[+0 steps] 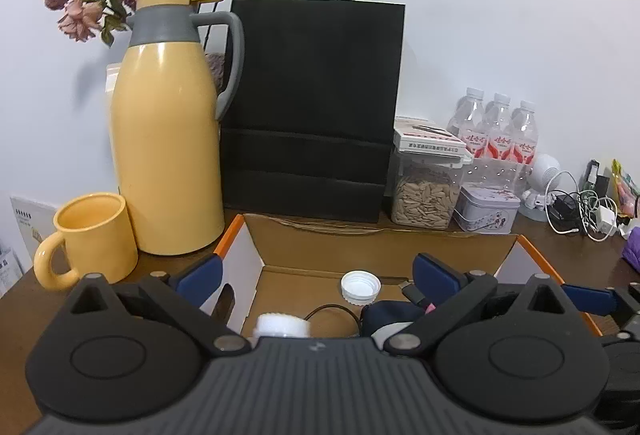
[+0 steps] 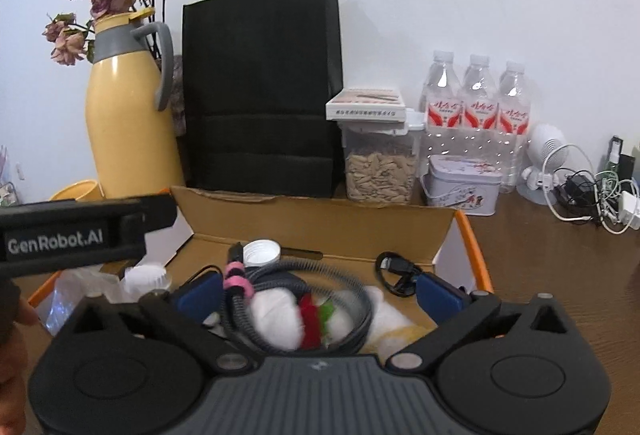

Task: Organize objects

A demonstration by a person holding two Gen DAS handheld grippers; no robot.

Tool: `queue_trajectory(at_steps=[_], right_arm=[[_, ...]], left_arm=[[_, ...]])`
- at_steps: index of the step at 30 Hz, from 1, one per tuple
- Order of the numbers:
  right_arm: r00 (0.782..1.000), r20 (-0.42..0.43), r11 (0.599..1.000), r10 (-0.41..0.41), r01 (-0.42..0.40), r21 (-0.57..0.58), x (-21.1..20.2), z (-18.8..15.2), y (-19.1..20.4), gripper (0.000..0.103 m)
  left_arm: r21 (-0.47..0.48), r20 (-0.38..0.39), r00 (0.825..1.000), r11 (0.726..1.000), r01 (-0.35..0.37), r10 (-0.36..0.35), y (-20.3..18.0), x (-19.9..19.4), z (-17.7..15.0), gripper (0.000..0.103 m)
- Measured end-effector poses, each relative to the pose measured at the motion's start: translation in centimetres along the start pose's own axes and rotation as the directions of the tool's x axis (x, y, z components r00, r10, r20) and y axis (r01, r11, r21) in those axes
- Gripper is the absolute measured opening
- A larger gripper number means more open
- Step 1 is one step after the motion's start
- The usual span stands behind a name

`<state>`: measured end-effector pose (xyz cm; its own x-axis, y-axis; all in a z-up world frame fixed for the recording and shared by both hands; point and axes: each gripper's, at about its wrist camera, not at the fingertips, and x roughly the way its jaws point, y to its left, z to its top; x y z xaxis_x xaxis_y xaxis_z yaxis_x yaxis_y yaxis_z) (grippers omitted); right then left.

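An open cardboard box [image 1: 360,239] with orange edges stands on the brown table. Inside lie a white bottle cap [image 1: 360,286], a white-topped bottle [image 1: 280,325], a coiled grey cable [image 2: 276,269] with a pink tie [image 2: 236,277], a white plush [image 2: 276,319] with red and green trim, and a black cable [image 2: 396,271]. My left gripper [image 1: 318,277] hangs open over the box's left part, its blue pads touching nothing. My right gripper [image 2: 319,294] is open above the coil and plush, pads apart from them. The left gripper's body [image 2: 80,235] shows at the right wrist view's left edge.
Behind the box stand a yellow thermos [image 1: 168,139], a yellow mug [image 1: 96,235], a black paper bag [image 1: 316,107], a seed jar [image 1: 426,195], a small tin [image 1: 486,213] and three water bottles [image 1: 496,131]. Tangled chargers [image 1: 580,211] lie at the right.
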<state>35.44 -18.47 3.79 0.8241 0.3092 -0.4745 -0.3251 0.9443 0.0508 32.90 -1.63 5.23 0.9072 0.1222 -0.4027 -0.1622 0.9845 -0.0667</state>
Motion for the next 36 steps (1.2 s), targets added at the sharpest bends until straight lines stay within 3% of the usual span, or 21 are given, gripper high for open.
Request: queue_trajectory(at_steps=[13,25,36], right_arm=[[0.999,0.034,1.0,-0.013,0.013,-0.004,-1.4,0.2,-0.4,0.103],[0.994,0.106,0.997,-0.01,0.018,-0.072,-5.6,-0.3,-0.4,0.103],[0.992,0.128,0.996,0.015,-0.003,-0.093,-9.0,-3.1,-0.2,0.103]], left_arm=[[-0.011,0.019,1.0,1.0,0.008,-0.008,0.2,-1.3,0.0,0.103],[0.001,0.163,0.986,0.999,0.042,-0.042,2.7,-7.9,-0.8,0.103],[0.03,0.12,0.992,0.999,0.033,-0.037,4.7,-9.9,-3.3,0.103]])
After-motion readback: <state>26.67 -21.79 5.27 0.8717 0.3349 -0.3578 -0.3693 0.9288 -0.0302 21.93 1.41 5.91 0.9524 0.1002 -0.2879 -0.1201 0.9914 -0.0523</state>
